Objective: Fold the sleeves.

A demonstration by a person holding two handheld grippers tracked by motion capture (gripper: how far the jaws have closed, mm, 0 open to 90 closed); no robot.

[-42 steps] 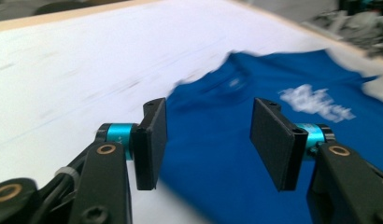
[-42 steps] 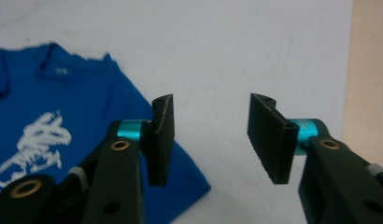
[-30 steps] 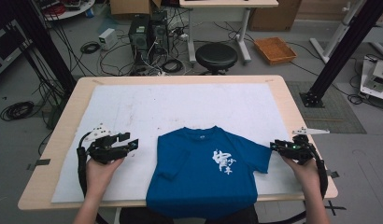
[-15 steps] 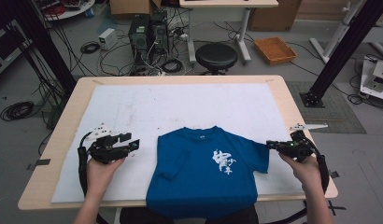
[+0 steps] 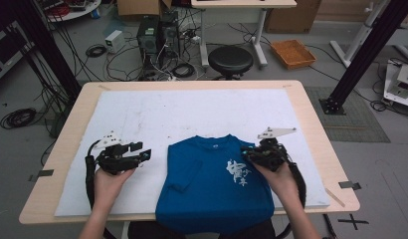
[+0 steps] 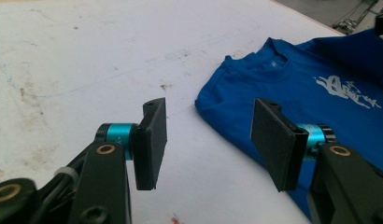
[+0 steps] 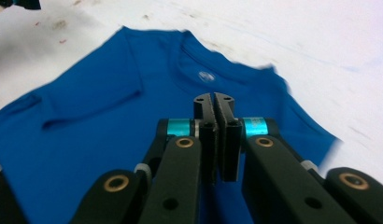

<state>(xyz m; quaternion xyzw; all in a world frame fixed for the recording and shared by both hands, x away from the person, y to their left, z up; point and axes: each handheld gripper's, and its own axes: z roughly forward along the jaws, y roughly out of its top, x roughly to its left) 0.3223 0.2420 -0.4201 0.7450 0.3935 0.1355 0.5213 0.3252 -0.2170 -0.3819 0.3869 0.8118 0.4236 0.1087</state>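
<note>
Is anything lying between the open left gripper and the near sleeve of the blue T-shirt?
Nothing visible: bare white mat separates the left gripper from the blue T-shirt with the white print.

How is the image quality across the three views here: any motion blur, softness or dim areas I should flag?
High view: dim, evenly lit, slightly soft, blue T-shirt readable. Left gripper view: sharp, the left hand-held gripper and its jaws crisp, white mat bright without glare. Right gripper view: the shirt and mat are streaked with motion blur, while the right hand-held gripper riding with the camera is sharp.
</note>
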